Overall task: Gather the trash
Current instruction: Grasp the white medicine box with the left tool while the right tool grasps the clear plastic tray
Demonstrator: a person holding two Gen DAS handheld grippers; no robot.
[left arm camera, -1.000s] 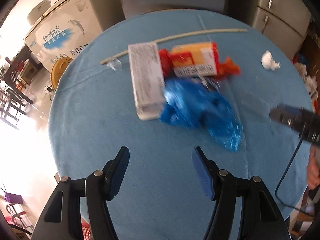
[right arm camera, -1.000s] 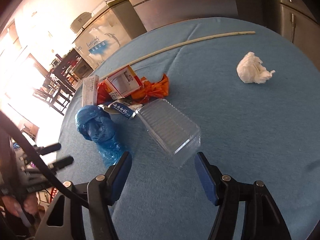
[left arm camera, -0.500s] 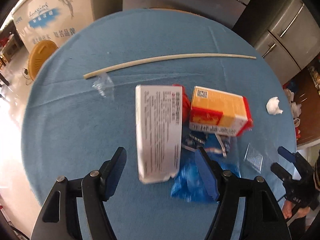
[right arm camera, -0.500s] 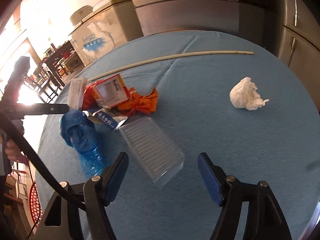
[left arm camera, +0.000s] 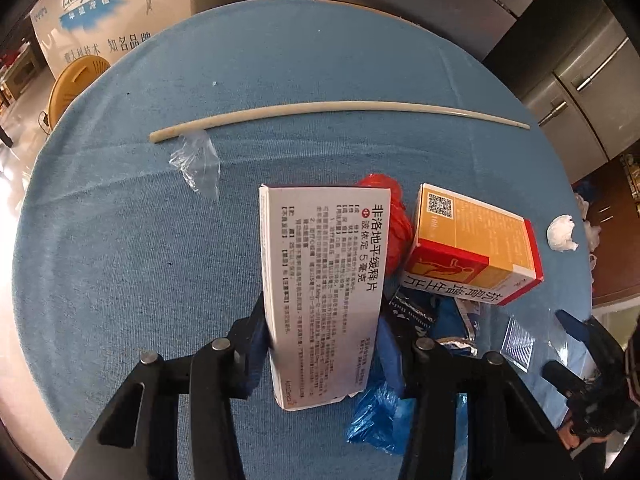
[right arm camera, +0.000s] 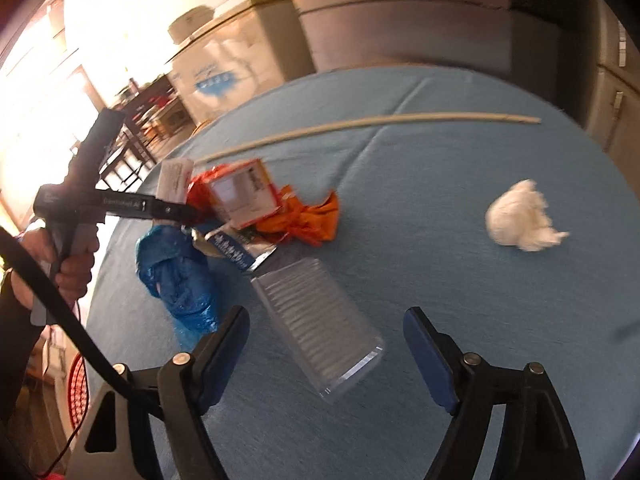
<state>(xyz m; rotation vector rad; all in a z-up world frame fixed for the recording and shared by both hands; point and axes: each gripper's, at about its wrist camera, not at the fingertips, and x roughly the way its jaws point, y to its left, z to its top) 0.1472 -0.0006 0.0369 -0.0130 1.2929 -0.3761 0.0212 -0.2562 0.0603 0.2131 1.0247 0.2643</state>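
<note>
My left gripper (left arm camera: 320,332) points steeply down at the litter pile on the round blue table (left arm camera: 120,260). Its jaws are closing, and the pads sit against both long sides of a white medicine box (left arm camera: 320,272) printed with black text. In the right wrist view the same box (right arm camera: 174,178) shows at the tips of that gripper (right arm camera: 176,212). My right gripper (right arm camera: 324,320) hovers low over a clear ribbed plastic tray (right arm camera: 320,328). Its jaws are opening; the tray's near end lies between the fingers, untouched.
An orange-red carton (left arm camera: 476,248), red wrapper (left arm camera: 388,216), orange wrapper (right arm camera: 308,220), foil sachet (right arm camera: 232,250) and blue plastic bag (right arm camera: 180,276) crowd the pile. A white tissue wad (right arm camera: 520,216) lies apart at right. A long pale stick (left arm camera: 340,108) and clear film scrap (left arm camera: 198,164) lie farther back.
My left gripper moved forward over the pile, dropped lower, and its jaws narrowed around the white box. My right gripper's jaws spread wider, it rolled a little, and the clear tray now sits nearer.
</note>
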